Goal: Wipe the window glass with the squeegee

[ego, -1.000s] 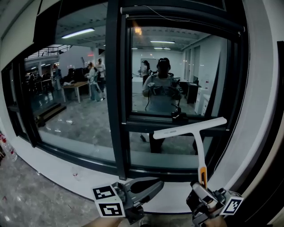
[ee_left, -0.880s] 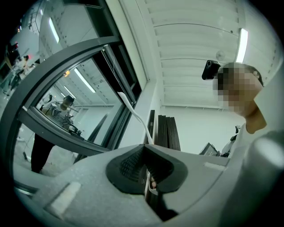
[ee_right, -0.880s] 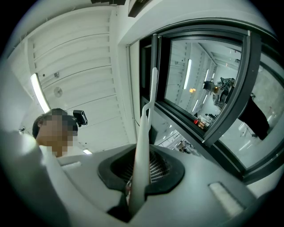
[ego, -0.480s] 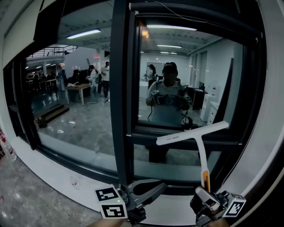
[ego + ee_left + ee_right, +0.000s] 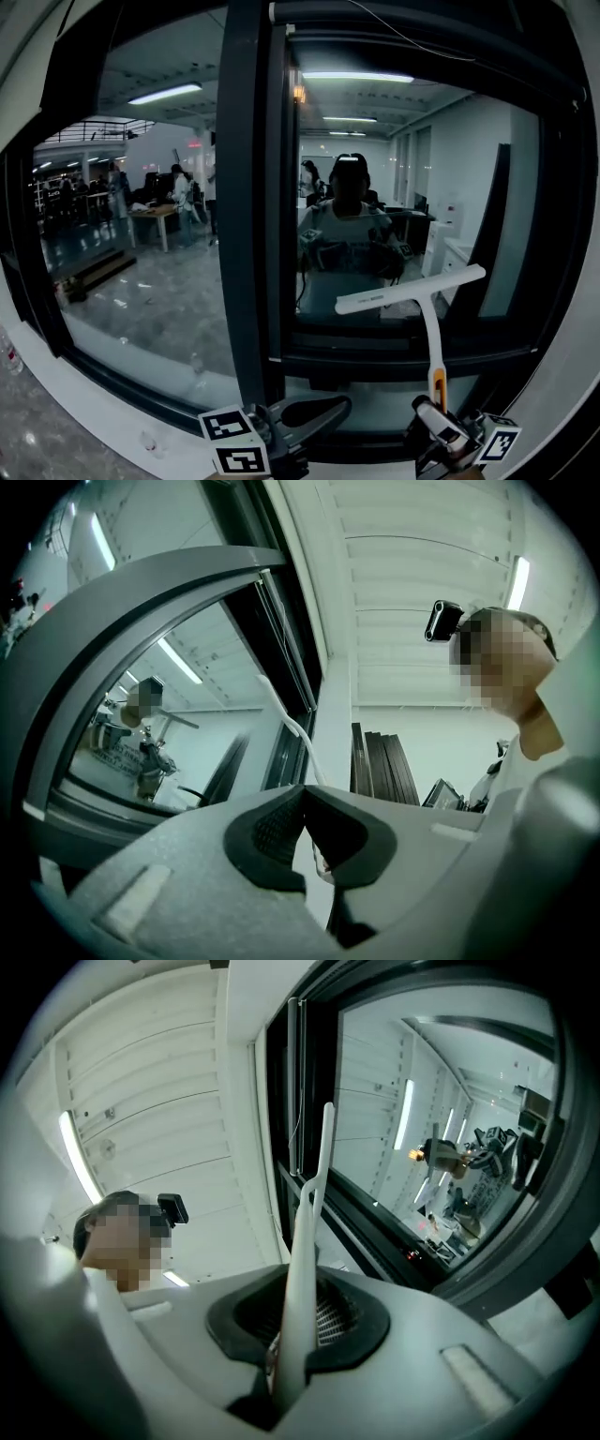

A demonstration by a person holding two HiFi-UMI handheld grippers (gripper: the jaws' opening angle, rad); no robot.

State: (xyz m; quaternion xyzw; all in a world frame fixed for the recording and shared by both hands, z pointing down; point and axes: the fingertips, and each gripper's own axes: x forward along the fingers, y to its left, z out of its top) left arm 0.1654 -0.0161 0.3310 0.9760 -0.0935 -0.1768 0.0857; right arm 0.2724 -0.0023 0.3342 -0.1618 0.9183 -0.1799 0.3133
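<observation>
1. Squeegee [image 5: 412, 289], white with an orange band on its handle, stands upright to the right of the dark middle post [image 5: 246, 206]. It is in front of the right pane of window glass [image 5: 375, 169], and its blade is tilted with the right end higher.
2. The right gripper [image 5: 439, 427] is low and well right of the post, its jaws clamped on the lower end of the handle.
3. The blade's left end stops short of the post, so a strip of bare glass lies between them. Its right end comes close to the dark frame edge on the side far from the post.
4. Above the blade most of the pane lies open up to the top of the frame. Below it a dark cross bar [image 5: 403, 361] runs rightward from the post, and the handle crosses in front of this bar.
5. The left gripper [image 5: 319, 410] sits just right of the post's foot with its jaws together on nothing. It is apart from the handle.
6. Left of the post is a wider pane [image 5: 141, 244] with a white sill [image 5: 94, 398] under it.
7. Whether the blade touches the glass cannot be told.
</observation>
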